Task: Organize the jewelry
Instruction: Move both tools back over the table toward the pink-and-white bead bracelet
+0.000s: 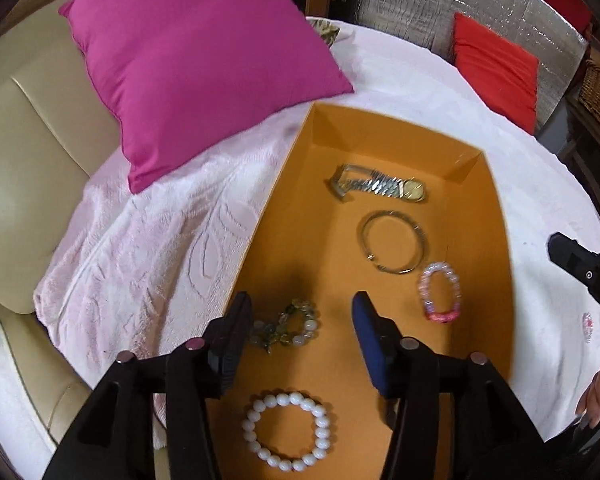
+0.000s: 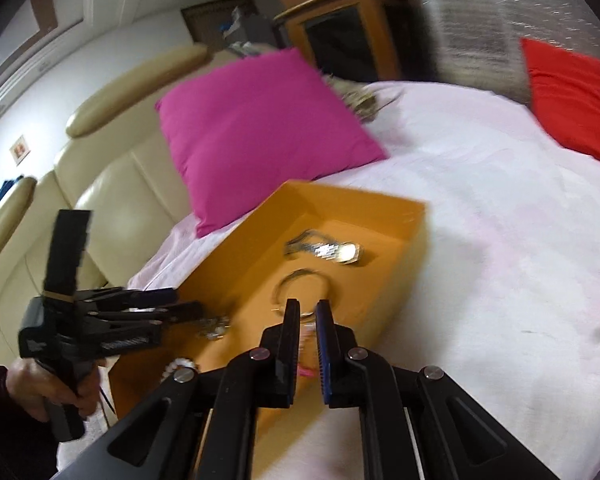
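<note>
An orange box point(image 1: 476, 216) lies on the pink blanket. In it are a metal watch point(image 1: 376, 188), a silver bangle point(image 1: 392, 242), a pink bead bracelet point(image 1: 440, 292), a green-grey bead bracelet point(image 1: 288, 328) and a white bead bracelet point(image 1: 288, 430). My left gripper point(image 1: 300, 312) is open and empty, just above the green-grey bracelet. My right gripper point(image 2: 309, 314) hovers over the box point(image 2: 404, 236) near the bangle point(image 2: 300, 284), its fingers a narrow gap apart with nothing between them; the watch point(image 2: 332, 252) lies beyond. The left gripper also shows in the right wrist view point(image 2: 180, 304).
A magenta cushion point(image 1: 196, 68) leans at the box's far left. A red cushion point(image 1: 496, 68) lies at the far right. A cream leather sofa point(image 1: 28, 152) borders the blanket point(image 1: 140, 248) on the left. A wicker basket point(image 1: 598, 84) stands far right.
</note>
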A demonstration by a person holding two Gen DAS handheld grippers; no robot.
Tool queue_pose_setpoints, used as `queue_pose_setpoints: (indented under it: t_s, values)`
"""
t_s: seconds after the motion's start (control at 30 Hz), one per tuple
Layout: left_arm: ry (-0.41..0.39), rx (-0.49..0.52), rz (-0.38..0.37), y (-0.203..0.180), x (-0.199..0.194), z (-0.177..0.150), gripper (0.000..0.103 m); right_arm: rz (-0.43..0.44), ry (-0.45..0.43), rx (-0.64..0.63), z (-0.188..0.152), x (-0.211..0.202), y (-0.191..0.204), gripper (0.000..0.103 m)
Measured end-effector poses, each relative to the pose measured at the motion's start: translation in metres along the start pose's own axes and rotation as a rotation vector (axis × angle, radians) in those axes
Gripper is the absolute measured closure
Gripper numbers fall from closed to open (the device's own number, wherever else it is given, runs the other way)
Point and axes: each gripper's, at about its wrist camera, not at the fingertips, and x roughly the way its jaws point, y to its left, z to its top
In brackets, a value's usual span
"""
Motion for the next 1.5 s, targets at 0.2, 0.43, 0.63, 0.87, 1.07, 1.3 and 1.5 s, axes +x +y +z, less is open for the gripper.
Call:
queue_pose_setpoints:
  t_s: [0.2, 0.43, 0.63, 0.87, 1.07, 1.3, 1.5]
  values:
    - [-0.093, 0.024, 0.003, -0.039, -0.05, 0.007, 0.036, -0.111, -0.063, 0.067, -0.012, -0.076, -0.065, 0.093]
    - [-0.224, 0.13, -0.044, -0.125, -0.094, 0.01, 0.025, -0.294, -0.145, 0.218, -0.059, -0.181, -0.162, 0.093]
    - [-0.23, 0.201, -0.054, -0.204, -0.076, 0.012, 0.019, -0.332, -0.137, 0.347, -0.097, -0.212, -0.218, 0.084]
    - [-0.195, 0.215, 0.004, -0.257, -0.019, 0.004, 0.019, -0.26, 0.038, 0.276, -0.132, -0.189, -0.217, 0.075]
    - [-0.156, 0.292, -0.017, -0.285, 0.015, -0.011, 0.019, -0.259, 0.139, 0.218, -0.149, -0.167, -0.214, 0.075]
    - [-0.189, 0.357, 0.007, -0.301, 0.025, -0.009, 0.019, -0.274, 0.121, 0.267, -0.143, -0.159, -0.221, 0.075]
    - [-0.191, 0.363, 0.008, -0.306, 0.029, -0.007, 0.019, -0.312, 0.185, 0.289, -0.14, -0.136, -0.221, 0.075]
